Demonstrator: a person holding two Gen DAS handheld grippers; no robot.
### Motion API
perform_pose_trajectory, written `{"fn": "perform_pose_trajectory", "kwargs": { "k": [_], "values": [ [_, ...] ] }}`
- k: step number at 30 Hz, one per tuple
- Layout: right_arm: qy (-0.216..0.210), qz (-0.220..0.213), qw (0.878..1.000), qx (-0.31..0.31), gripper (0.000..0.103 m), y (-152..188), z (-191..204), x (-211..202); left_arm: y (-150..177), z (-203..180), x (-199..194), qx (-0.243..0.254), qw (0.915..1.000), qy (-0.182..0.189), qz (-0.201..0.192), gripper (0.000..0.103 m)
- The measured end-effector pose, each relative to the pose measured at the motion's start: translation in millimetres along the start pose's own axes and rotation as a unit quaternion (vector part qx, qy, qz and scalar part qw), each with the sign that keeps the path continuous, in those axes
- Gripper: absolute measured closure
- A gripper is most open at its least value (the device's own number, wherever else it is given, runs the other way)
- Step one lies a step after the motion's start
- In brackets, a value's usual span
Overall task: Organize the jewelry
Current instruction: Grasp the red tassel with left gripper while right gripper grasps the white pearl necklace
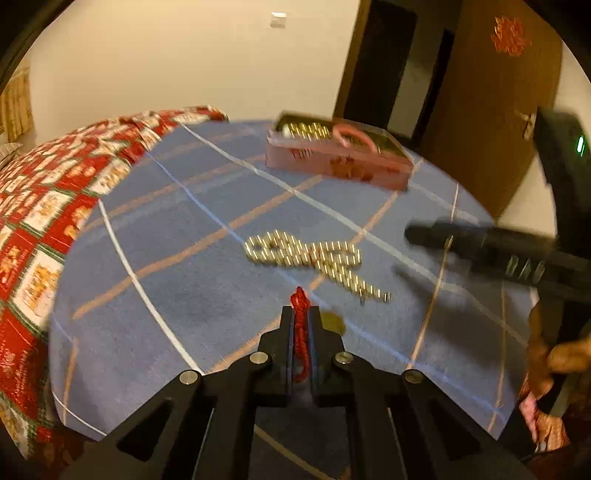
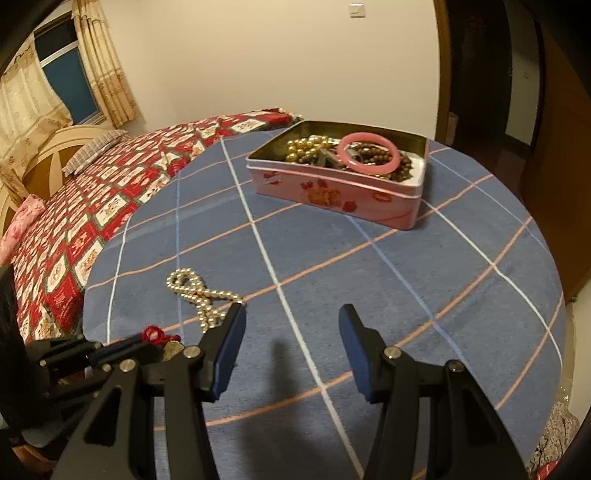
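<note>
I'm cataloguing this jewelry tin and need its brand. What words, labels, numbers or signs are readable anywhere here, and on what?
None can be read.
Pink tin: red and gold decorations on its side, with no legible lettering.
Red ornament on the brown door: too blurred to read.
Red patterned bedspread: the printed squares are too small to read.

No text, label, brand or number can be read in either view. The pink tin (image 2: 334,192) bears only red printed decorations, and any marks on it are too blurred to make out.
</note>
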State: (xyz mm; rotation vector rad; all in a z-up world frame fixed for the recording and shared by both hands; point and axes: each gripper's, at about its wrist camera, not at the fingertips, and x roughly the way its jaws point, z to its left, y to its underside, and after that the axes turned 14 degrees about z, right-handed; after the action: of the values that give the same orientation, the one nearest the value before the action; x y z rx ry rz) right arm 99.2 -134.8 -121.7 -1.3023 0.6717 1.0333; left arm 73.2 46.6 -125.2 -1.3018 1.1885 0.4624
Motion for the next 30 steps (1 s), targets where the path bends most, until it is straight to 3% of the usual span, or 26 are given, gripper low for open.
{"fn": "perform_pose_trajectory", "kwargs": {
  "k": [8,15,18,19,22,30],
  "values": [
    [-0.037,0.018,0.997,-0.066,0.05,-17,33,19,-17,22,-47,-0.037,0.9965,-0.011,-0.074,0.098],
    [-0.016,0.061,0.989,-0.137,0.05,-32,71,57,-20,33,-48,-0.056,0.9955,-0.023,-0.073,0.098],
    [0.013,0.066,0.984,-0.164,0.05,-28,80,66,-19,33,-46,-0.055,0.9957,-0.024,-0.07,0.098],
    [0.02,0.065,0.983,-0.172,0.055,-27,82,66,-19,34,-46,-0.055,0.9958,-0.024,-0.07,0.098],
    [0.025,0.066,0.982,-0.176,0.086,-25,80,62,-20,32,-45,-0.054,0.9958,-0.02,-0.071,0.098],
    [0.016,0.061,0.992,-0.105,0.087,-24,49,46,-22,22,-42,-0.046,0.9965,-0.01,-0.069,0.098]
  ]
}}
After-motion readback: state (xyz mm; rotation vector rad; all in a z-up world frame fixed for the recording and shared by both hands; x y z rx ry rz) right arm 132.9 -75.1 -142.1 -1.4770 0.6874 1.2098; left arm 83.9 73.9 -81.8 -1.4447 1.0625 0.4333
